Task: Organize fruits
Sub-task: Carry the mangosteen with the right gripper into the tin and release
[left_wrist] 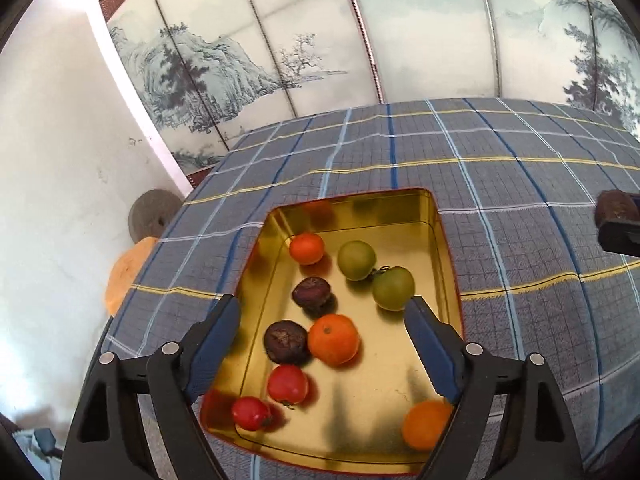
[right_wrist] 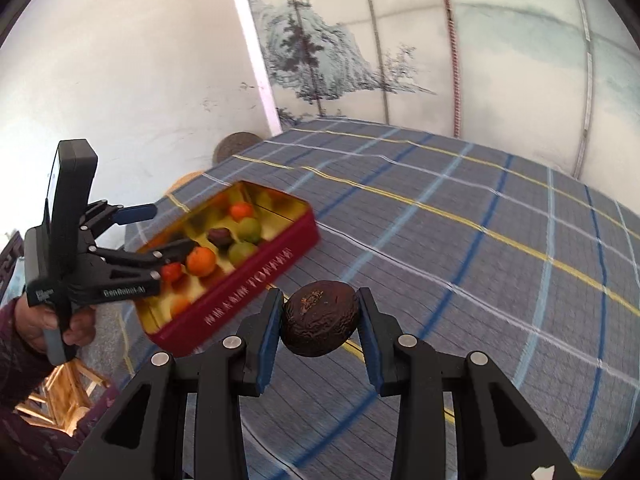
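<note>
Through the left wrist camera, a rectangular tin (left_wrist: 446, 240) with rounded corners and a mirror-like gold interior is seen on a grey plaid tablecloth (left_wrist: 520, 184) crossed by blue, white and yellow lines. Nine fruits lie loose on its floor: three smooth oranges (left_wrist: 333, 339), two green tomato-like fruits (left_wrist: 394, 288) touching each other, two wrinkled dark fruits (left_wrist: 286, 342), and two glossy red ones (left_wrist: 287, 384) near the near left corner. The left gripper (left_wrist: 322, 308) is held above the tin with its blue-padded jaws spread wide and nothing between them. The far half of the cloth is bare, and its left edge drops toward a white wall. Behind the table a folding screen (left_wrist: 320, 40) painted with ink mountains and pines is seen; the calligraphy on it is too small to be read.

Through the right wrist camera, a dark, shrivelled oval fruit (right_wrist: 320, 322) is clamped between the blue pads of the right gripper (right_wrist: 320, 320), raised above the cloth and just right of the tin. The tin's outer wall (right_wrist: 248, 284) is seen to be deep red, with gold lettering that cannot be made out. "GenRobot.AI" is printed on the left gripper's black body, which is gripped by a hand (right_wrist: 60, 328) in a dark sleeve. To the right, wide open cloth is left.
</note>
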Available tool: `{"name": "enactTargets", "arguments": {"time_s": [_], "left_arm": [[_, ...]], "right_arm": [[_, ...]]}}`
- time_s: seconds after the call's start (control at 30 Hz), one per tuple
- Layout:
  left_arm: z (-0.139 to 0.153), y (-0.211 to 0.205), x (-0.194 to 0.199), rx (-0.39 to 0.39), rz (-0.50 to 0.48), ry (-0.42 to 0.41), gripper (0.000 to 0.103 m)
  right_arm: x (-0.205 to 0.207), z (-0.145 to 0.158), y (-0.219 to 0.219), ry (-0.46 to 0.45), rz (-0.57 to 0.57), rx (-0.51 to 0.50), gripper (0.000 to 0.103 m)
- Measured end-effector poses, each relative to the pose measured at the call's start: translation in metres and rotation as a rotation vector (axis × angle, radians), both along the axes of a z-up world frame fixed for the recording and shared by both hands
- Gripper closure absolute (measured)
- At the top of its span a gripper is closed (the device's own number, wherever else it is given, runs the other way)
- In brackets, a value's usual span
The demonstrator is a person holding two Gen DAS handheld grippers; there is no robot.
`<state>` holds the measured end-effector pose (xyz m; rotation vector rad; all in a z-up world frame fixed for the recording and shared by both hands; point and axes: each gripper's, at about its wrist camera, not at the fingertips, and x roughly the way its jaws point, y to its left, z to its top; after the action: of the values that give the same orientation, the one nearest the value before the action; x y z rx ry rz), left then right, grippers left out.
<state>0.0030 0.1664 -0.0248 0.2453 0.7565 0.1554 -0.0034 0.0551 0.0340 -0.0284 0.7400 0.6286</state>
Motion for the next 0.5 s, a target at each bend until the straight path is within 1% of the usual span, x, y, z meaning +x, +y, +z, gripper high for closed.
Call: {"name": "enactTargets", "arguments": {"time_s": [0.13, 0.23, 0.33, 0.5], "left_arm": [[0.001, 0.013, -0.006, -0.044, 0.022, 0.015, 0.019], [0.001, 0.026, -0.012, -0.069, 0.049, 0.017, 0.019], [0.002, 0.039, -0.020, -0.091, 0.076, 0.013, 0.019], [0.004, 0.056, -0.031, -0.106, 0.098, 0.001, 0.019]], "right_arm": [[0.011, 0.005, 0.031, 0.010, 0.069, 0.025, 0.069], [0.022, 0.003, 0.062, 0.023, 0.127, 0.028, 0.069], [0.036, -0.005, 0.090, 0.057, 0.173, 0.047, 0.069], [0.051, -0.023, 0.132, 0.096, 0.200, 0.035, 0.068]]}}
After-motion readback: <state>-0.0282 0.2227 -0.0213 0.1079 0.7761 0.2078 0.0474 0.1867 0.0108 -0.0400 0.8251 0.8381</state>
